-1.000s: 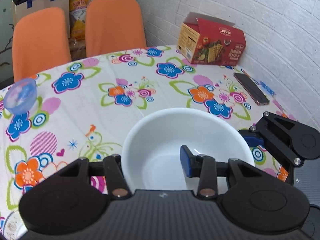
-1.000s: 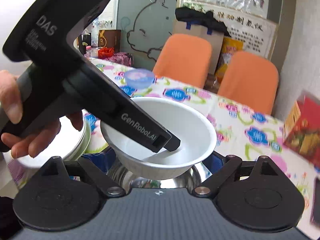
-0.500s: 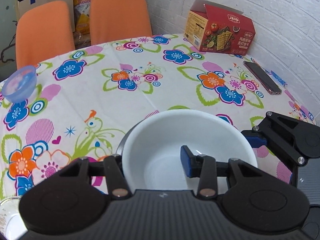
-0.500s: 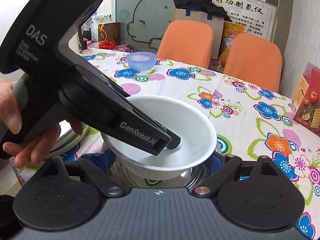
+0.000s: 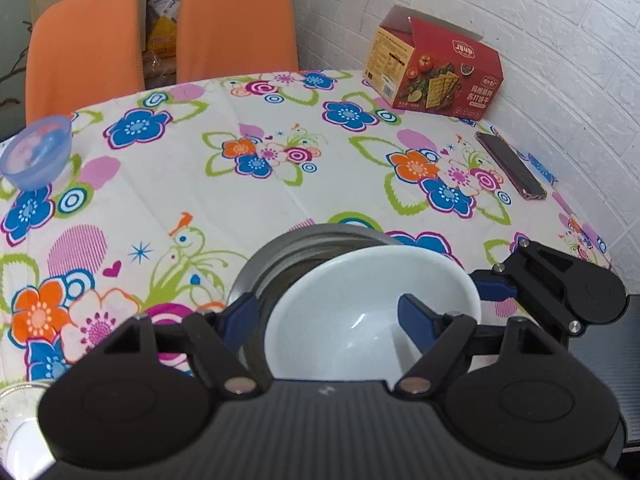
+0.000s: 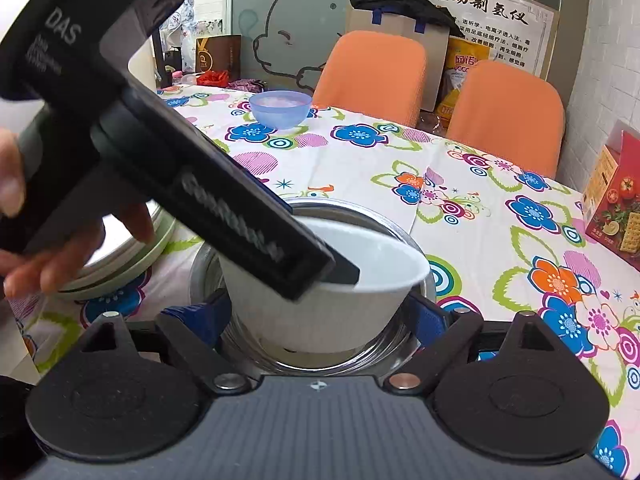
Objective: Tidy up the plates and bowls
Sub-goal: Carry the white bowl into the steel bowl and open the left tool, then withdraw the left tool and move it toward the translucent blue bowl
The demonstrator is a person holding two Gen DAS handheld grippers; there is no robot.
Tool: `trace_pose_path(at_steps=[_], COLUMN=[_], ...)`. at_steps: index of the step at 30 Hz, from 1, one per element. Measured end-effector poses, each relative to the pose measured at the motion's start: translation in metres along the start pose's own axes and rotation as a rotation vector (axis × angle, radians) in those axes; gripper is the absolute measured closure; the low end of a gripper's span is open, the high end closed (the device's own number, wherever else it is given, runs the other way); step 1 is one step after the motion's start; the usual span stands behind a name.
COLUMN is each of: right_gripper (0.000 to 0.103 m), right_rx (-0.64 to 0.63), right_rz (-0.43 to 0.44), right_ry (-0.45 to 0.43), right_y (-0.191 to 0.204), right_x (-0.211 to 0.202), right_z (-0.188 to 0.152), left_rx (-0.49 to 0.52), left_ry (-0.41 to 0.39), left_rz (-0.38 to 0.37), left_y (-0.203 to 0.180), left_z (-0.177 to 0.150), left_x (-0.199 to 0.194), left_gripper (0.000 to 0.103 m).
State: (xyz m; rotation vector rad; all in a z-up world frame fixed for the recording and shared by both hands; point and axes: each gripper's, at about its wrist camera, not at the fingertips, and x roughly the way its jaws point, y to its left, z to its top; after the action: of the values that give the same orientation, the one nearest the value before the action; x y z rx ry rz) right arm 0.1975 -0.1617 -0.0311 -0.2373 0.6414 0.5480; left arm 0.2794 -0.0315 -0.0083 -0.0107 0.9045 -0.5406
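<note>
A white bowl (image 5: 360,312) sits tilted inside a steel bowl (image 5: 288,248) on the flowered table. My left gripper (image 5: 328,316) is wide open; one blue finger is inside the white bowl, the other outside its rim. In the right wrist view the white bowl (image 6: 320,312) leans in the steel bowl (image 6: 352,208), and my right gripper (image 6: 320,320) is open with a finger on each side of the steel bowl. The left gripper's body crosses that view over the white bowl.
A blue plastic bowl (image 5: 36,156) stands at the far left. A stack of plates (image 6: 120,256) lies left of the steel bowl. A red cracker box (image 5: 436,72) and a phone (image 5: 510,166) lie at the right. Two orange chairs (image 5: 236,28) stand behind the table.
The white bowl has come down into the steel bowl and now leans there. My left gripper has opened and let go of its rim.
</note>
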Motion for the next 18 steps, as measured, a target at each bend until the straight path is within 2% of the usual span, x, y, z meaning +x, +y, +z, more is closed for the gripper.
trace_pose_path(at_steps=[3,7,10,18], right_gripper=[0.024,0.024,0.024,0.024], right_rx=[0.014,0.055,0.078,0.101], right_rz=[-0.013,-0.024,-0.013,-0.064], right_ry=[-0.005,-0.006,0.0,-0.035], right_y=[0.0,-0.004,-0.004,-0.004], right_x=[-0.008,-0.021,-0.031,-0.057], right_z=[-0.002,-0.009,-0.015,-0.026], left_rx=[-0.008,0.001,-0.018,-0.033], left_ry=[-0.019,-0.06,-0.07,-0.088], left_rz=[-0.005,0.049,0.03,0.038], left_y=[0.002,0.001,0.005,0.007], left_z=[-0.001,-0.004,-0.007,-0.017], left_x=[-0.009,-0.018,-0.024,-0.037], left_gripper=[0.02,0.016,0.016,0.016])
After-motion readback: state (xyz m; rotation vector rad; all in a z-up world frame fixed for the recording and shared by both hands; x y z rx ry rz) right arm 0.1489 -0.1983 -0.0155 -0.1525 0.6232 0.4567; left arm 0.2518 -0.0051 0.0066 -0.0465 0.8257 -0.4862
